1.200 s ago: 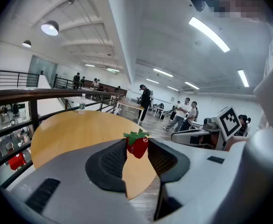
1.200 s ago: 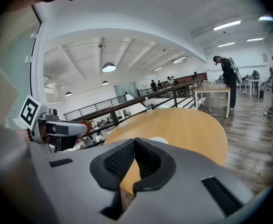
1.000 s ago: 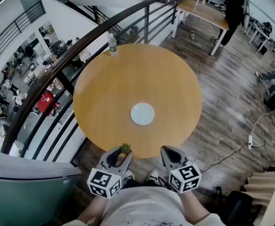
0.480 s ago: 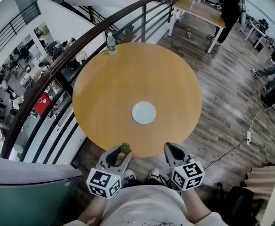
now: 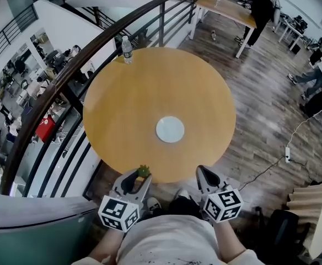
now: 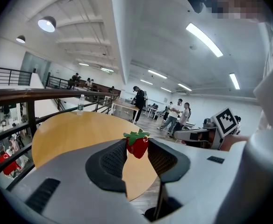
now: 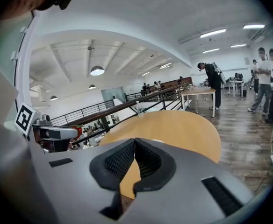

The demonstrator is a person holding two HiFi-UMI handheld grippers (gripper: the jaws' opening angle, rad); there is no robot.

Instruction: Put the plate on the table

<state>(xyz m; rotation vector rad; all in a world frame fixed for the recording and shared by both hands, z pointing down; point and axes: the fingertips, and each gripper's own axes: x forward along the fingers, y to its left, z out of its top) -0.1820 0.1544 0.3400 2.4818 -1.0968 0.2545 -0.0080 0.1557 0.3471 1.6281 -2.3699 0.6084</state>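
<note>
Plate (image 5: 170, 129): white, round, lying flat on the bench (image 5: 122, 104), a little toward its near edge.
Bench: round, wood-coloured top, set against a dark railing (image 5: 67, 77).
Left gripper (image 5: 141, 176): at the near rim of the bench. Its jaws are clamped on a toy strawberry (image 6: 137, 144), held at the tips with the green leaves up.
Right gripper (image 5: 204, 174): just beside the left gripper at the same rim. Its jaws are brought together — the pads meet at the tips.
Gripper-to-plate relation: both grippers are well apart from the plate, and neither touches it.
Bottle (image 5: 127, 49): clear, upright at the far rim of the bench, next to the railing.
Background: a person (image 5: 258, 7) stands at a long table (image 5: 224, 9) beyond the bench.
</note>
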